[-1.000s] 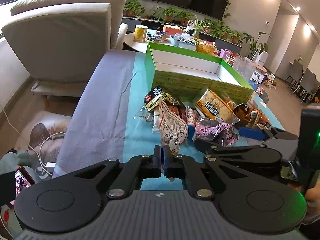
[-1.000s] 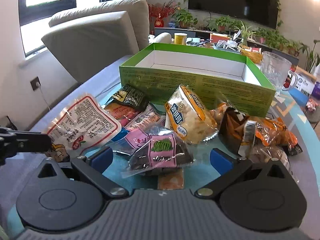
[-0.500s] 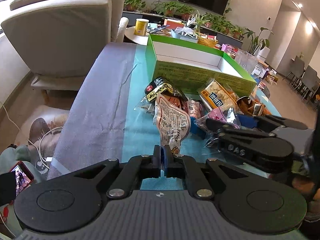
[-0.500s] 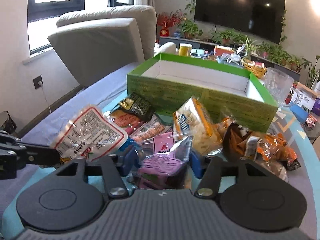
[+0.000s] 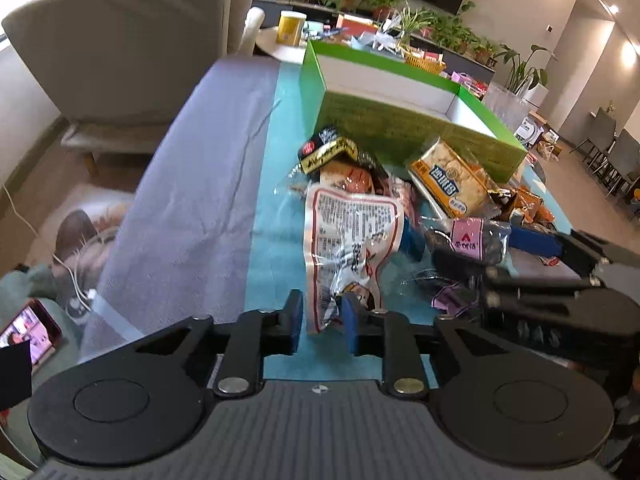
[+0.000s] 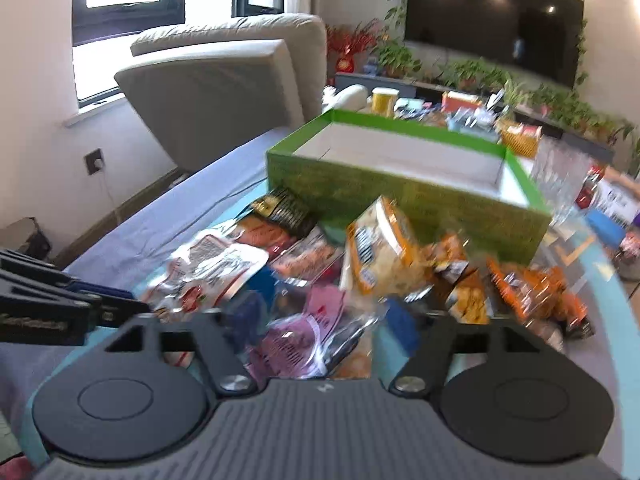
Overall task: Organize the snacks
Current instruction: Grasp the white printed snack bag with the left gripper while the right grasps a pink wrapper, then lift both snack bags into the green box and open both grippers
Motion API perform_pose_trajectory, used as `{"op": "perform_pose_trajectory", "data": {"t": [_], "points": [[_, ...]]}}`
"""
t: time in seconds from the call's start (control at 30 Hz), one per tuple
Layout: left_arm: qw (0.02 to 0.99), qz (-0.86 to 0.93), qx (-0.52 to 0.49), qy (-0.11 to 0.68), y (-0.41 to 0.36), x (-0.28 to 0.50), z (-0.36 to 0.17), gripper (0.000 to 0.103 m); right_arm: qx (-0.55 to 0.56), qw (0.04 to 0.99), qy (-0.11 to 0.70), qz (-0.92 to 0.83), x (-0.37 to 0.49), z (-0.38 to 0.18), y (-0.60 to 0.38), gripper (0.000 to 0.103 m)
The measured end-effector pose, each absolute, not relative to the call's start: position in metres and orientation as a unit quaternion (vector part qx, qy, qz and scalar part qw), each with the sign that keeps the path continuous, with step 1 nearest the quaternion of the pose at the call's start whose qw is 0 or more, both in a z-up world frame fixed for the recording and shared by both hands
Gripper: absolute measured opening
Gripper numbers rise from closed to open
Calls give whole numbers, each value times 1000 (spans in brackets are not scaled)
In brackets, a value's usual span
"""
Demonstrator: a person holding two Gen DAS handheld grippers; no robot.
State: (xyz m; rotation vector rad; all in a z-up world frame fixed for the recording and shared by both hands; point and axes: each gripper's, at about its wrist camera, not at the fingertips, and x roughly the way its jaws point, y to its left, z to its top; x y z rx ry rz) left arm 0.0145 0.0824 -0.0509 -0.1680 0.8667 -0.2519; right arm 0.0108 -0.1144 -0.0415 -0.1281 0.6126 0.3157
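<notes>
The left gripper [image 5: 320, 322], jaws just opening around the white red-bordered plastic snack packet [image 5: 348, 240], should clear it, while the right gripper [image 6: 316, 320], clamped on the pink-labelled clear pouch [image 6: 304, 332], lifts toward the green cardboard box [image 6: 400, 192] at twelve o'clock.

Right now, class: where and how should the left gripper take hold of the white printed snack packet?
Grip the white printed packet by its flat near end, already between the just-opened fingers of the left gripper. Come from the near side; its far end overlaps the pile.
</notes>
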Motion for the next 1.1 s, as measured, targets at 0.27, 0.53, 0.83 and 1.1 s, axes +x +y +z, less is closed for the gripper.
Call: {"op": "perform_pose_trajectory", "data": {"t": [0.27, 0.53, 0.83, 1.1], "points": [[893, -115, -97, 425, 81, 24, -54, 40, -103, 933, 305, 163, 5, -57, -100, 51], [889, -141, -130, 415, 79, 36, -54, 55, -113, 932, 300, 168, 5, -57, -101, 50], [905, -161, -72, 388, 59, 36, -55, 27, -83, 936, 296, 173, 0, -48, -112, 49], [920, -181, -66, 342, 53, 23, -22, 27, -49, 952, 253, 167, -3, -17, -129, 49]]}}
